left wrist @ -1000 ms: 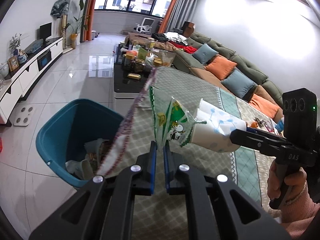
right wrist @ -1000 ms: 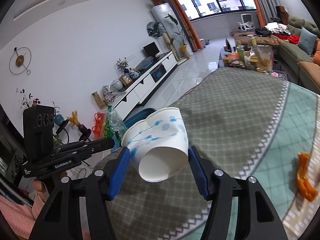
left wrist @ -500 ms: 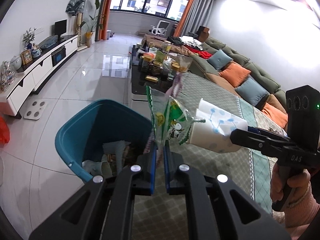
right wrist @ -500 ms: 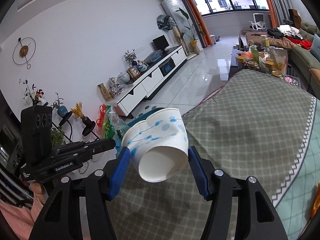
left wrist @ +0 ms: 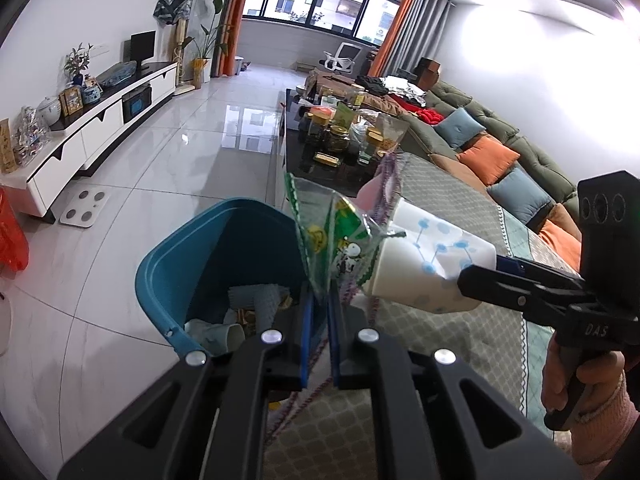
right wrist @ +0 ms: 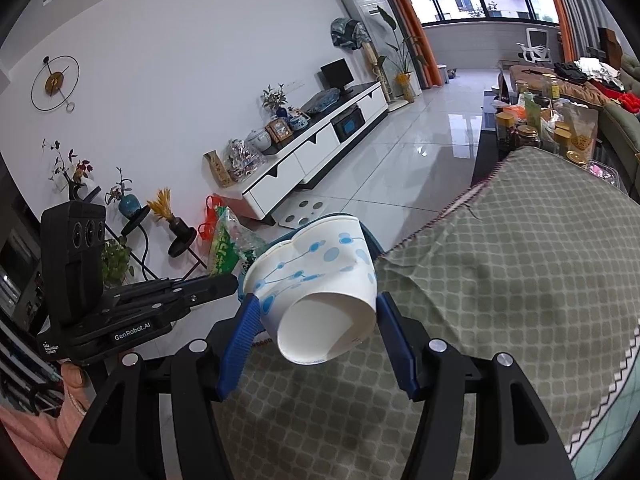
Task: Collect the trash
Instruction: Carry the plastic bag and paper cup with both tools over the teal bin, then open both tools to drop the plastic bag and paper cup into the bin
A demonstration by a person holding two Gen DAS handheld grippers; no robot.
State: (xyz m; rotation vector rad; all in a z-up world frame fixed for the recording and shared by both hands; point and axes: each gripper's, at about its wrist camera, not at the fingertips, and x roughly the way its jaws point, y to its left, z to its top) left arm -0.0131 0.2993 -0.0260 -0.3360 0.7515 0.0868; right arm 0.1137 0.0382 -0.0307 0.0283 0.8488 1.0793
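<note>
The clear green-printed plastic wrapper (left wrist: 334, 240), pinched in the nearly closed left gripper (left wrist: 319, 308), is now carried from table to above the blue plastic bin (left wrist: 168, 276); the dented white blue-dotted paper cup (right wrist: 316, 284), clamped between the part-open right gripper (right wrist: 316, 320), is held just beside; dropping is judged imminent.

Both tools are matte black with blue ribbed pads and round silver screws — the left gripper (left wrist: 319, 304) bears white "GenRobot.AI" lettering, the right gripper (right wrist: 316, 316) "DAS". Each carries a boxy black module with three round lenses. The hands (left wrist: 576, 376) show bare skin and pink knit cuffs.

Home living room; sofa (left wrist: 500, 148); TV cabinet (right wrist: 316, 148); coffee table (left wrist: 320, 152)
</note>
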